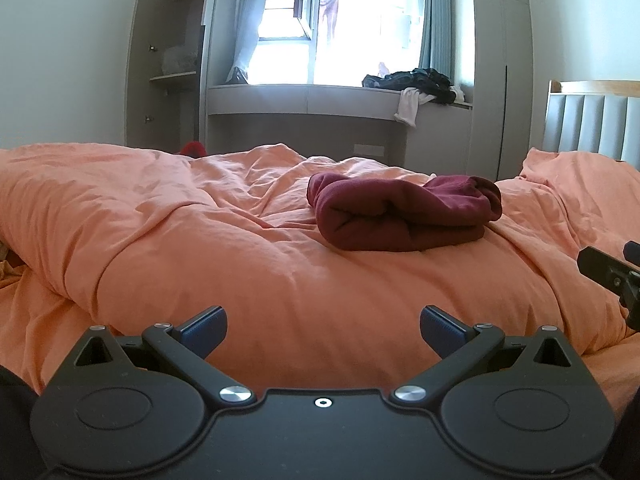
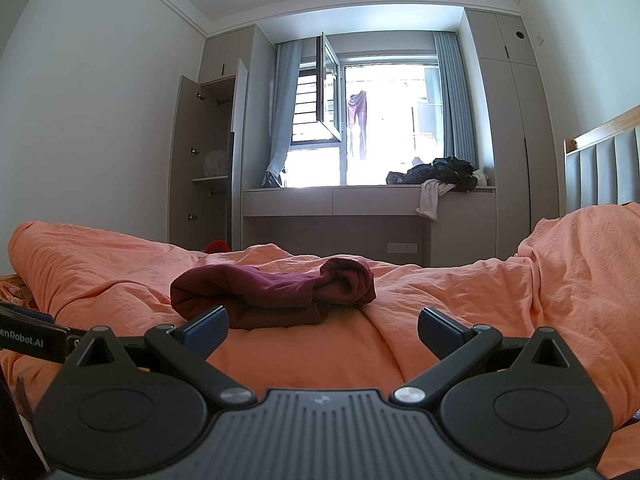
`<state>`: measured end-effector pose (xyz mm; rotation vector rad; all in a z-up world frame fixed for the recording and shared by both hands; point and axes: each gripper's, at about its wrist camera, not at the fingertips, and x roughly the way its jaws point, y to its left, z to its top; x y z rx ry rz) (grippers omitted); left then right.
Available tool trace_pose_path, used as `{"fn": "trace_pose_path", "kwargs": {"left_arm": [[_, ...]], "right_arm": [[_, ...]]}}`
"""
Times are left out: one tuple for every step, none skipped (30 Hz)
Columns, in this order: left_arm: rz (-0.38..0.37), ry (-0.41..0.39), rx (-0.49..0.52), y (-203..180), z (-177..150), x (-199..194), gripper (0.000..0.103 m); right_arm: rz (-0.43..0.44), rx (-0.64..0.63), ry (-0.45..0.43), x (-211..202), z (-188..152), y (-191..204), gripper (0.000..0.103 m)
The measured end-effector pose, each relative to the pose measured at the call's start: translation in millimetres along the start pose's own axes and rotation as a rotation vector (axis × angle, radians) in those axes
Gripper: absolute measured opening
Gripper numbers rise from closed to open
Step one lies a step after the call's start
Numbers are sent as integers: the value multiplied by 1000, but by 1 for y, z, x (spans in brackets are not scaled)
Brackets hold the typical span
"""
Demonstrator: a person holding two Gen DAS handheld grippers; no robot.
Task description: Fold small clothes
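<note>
Maroon garment [image 1: 404, 210] lies bundled and folded on orange duvet [image 1: 180, 240], mid-bed, apart from both tools. Left gripper [image 1: 323, 332] jaws spread wide, empty, near bed's near edge. Right gripper [image 2: 322, 332] jaws likewise wide apart, empty, just short of garment.

A home bedroom: a bed with a rumpled orange duvet [image 2: 460, 312], a padded headboard [image 2: 600, 176], built-in wardrobes [image 2: 508, 128], curtains [image 2: 456, 100] and a window seat [image 2: 360, 200].
</note>
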<state>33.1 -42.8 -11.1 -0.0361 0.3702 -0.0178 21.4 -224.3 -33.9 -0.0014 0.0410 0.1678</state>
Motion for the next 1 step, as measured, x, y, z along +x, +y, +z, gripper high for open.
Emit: {"fn": "trace_pose_path", "kwargs": {"left_arm": [[0, 2, 0, 0, 0, 0, 103]], "right_arm": [[0, 0, 0, 0, 0, 0, 103]]}}
